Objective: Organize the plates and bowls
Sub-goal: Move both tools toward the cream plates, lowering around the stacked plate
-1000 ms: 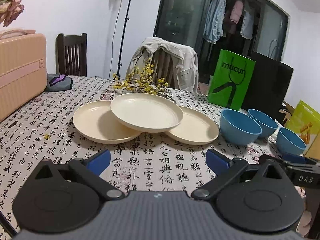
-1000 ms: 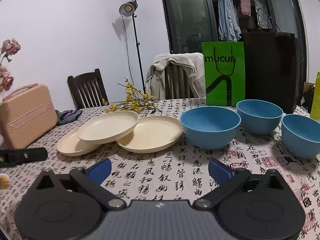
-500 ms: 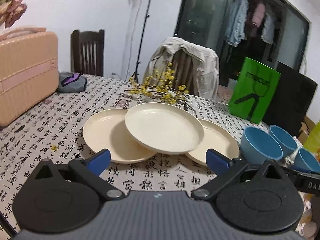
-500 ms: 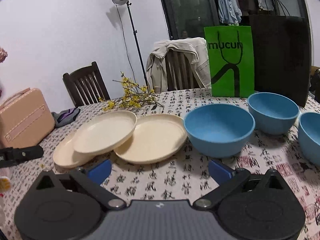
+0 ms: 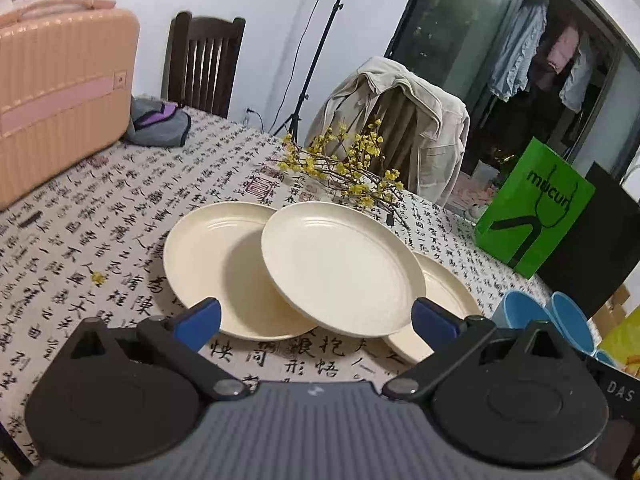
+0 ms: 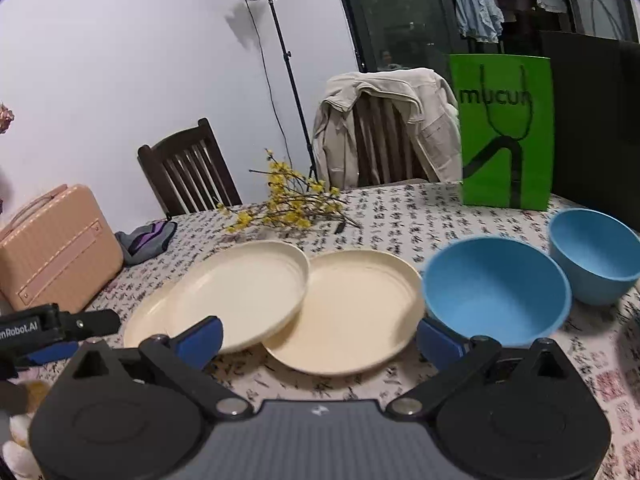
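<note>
While three round cream plates lie overlapped on the calligraphy-print tablecloth (image 5: pixel 120 200), the middle plate (image 5: pixel 340 268) rests tilted across the left plate (image 5: pixel 212 264) and the right plate (image 5: pixel 448 292). Both the left gripper (image 5: pixel 316 316) and the right gripper (image 6: pixel 320 336) hover spread wide and empty just short of the plates. Two round blue bowls (image 6: pixel 496 288) (image 6: pixel 592 252) sit side by side right of the plates, near a green paper bag (image 6: pixel 504 136).
</note>
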`<state>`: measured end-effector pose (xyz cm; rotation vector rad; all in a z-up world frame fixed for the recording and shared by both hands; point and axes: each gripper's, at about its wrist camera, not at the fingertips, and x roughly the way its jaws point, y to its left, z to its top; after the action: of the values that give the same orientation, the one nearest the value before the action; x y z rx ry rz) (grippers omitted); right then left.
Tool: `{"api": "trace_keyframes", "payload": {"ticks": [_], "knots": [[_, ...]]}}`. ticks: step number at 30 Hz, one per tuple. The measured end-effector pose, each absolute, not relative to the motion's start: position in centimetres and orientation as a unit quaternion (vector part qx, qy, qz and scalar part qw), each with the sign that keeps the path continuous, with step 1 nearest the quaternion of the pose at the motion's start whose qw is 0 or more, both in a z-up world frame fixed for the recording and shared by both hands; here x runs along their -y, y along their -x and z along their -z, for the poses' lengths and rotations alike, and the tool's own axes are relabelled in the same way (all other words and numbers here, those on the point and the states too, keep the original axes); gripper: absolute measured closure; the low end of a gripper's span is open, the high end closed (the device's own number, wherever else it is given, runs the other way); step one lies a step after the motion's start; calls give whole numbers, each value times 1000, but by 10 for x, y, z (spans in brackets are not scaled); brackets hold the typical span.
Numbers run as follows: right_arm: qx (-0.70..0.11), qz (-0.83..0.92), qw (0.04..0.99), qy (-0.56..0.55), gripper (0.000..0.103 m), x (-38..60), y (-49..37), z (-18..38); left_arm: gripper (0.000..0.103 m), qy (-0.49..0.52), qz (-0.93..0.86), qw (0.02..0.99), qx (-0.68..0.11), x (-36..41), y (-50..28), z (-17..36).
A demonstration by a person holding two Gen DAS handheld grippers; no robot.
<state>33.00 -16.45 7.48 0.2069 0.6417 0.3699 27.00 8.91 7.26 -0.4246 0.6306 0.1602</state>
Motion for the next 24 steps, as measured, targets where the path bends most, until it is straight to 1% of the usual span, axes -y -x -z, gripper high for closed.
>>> {"api": "trace_keyframes", "payload": {"ticks": [8, 14, 21, 24], "knots": [[-310, -184, 921, -149, 0, 149, -371, -85, 0, 280, -104, 903, -310, -120, -304, -71], [-312, -173, 924, -139, 0, 125, -400, -92, 0, 301, -144, 895, -295, -142, -332, -66], [-324, -179, 917, -152, 0, 108, -428, -79, 0, 318, -159, 887, -294, -160, -354, -33], [-310, -186, 920, -154, 0, 110, -429, -65, 0, 324, -141, 893, -279, -165, -356, -22]]}}
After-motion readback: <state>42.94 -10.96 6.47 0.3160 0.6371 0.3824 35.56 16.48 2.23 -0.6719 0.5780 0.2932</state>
